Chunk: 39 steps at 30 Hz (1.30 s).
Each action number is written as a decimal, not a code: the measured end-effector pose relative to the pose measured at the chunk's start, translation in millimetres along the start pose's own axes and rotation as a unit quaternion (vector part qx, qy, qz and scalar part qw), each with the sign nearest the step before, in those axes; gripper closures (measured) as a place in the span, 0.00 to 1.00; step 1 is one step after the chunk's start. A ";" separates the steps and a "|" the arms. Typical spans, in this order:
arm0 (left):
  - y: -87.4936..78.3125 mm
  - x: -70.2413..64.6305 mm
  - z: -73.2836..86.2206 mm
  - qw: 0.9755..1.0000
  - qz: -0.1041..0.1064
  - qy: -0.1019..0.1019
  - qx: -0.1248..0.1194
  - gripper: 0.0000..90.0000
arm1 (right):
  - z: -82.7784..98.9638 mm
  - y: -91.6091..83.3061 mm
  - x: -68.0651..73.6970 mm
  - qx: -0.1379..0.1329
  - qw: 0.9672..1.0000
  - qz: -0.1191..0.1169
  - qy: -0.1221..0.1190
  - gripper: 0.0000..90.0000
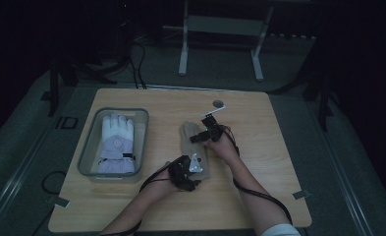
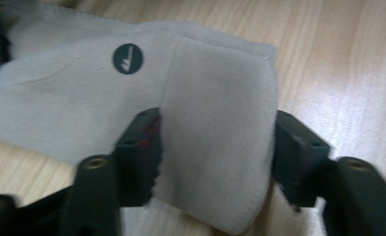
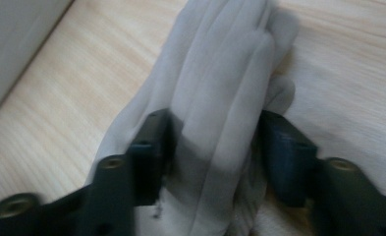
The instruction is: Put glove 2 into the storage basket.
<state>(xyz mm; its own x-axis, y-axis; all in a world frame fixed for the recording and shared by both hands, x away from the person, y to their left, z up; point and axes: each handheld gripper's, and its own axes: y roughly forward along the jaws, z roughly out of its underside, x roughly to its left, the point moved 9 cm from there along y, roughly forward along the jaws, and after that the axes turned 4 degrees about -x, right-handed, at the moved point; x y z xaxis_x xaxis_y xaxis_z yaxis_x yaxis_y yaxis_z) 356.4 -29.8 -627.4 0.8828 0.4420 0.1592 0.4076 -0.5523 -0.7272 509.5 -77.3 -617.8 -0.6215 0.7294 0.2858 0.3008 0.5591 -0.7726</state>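
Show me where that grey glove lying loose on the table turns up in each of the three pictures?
High view: the grey glove lies mid-table, right of the bin, between both grippers.
Left gripper view: its cuff end, with a round dark logo, sits between the jaws.
Right gripper view: its fingers run up from between the jaws.
Shared landmark: the wooden tabletop.

Dim, underexposed high view with a near-black background; both gripper views brighter but softly blurred (worst at the bottom edges).

Black claws (image 1: 196,173); trailing cables; white sleeve (image 1: 281,230)
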 end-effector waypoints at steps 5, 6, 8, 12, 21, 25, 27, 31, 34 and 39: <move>0.0 3.4 -0.8 1.000 -0.024 0.001 0.010 0.71 | 1.1 -1.7 6.9 -0.003 0.999 0.021 -0.044 0.67; 0.2 3.9 -0.8 0.999 -0.030 0.002 0.012 0.77 | 1.1 -2.5 8.1 -0.005 0.998 0.027 -0.052 0.68; -0.7 4.2 -1.5 0.999 -0.033 -0.001 0.011 0.85 | 0.2 -4.0 10.1 -0.013 0.998 0.033 -0.061 0.71; -3.4 4.5 -1.8 0.999 -0.036 -0.012 0.006 0.87 | -2.4 -7.6 11.3 -0.023 0.997 0.034 -0.065 0.71; -14.9 6.1 -6.9 0.999 -0.040 -0.013 0.002 0.89 | -14.3 -20.9 23.8 -0.046 0.995 0.031 -0.081 0.71; -24.1 7.4 -9.8 0.999 -0.043 -0.013 -0.001 0.89 | -19.4 -27.6 28.8 -0.055 0.995 0.027 -0.084 0.71; -28.9 8.1 -10.6 0.999 -0.047 -0.009 0.002 0.89 | -21.6 -30.8 31.3 -0.057 0.995 0.023 -0.083 0.71; -39.9 9.3 -12.4 0.999 -0.052 -0.005 0.005 0.89 | -25.5 -34.7 37.2 -0.061 0.994 0.019 -0.088 0.71; -49.2 10.9 -13.7 0.998 -0.055 -0.007 0.002 0.89 | -30.7 -39.2 44.3 -0.066 0.993 0.016 -0.097 0.71; -65.3 16.5 -14.4 0.998 -0.062 -0.007 0.001 0.89 | -44.7 -48.8 59.1 -0.077 0.992 0.000 -0.096 0.71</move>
<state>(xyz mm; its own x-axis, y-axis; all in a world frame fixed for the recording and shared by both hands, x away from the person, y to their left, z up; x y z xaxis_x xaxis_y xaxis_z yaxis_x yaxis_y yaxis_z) 347.7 3.4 -567.8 0.8220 0.5173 0.2383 0.5133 -0.4915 -0.7035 490.4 -43.9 -537.8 -0.7436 0.6492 0.1599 0.3988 0.6226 -0.6732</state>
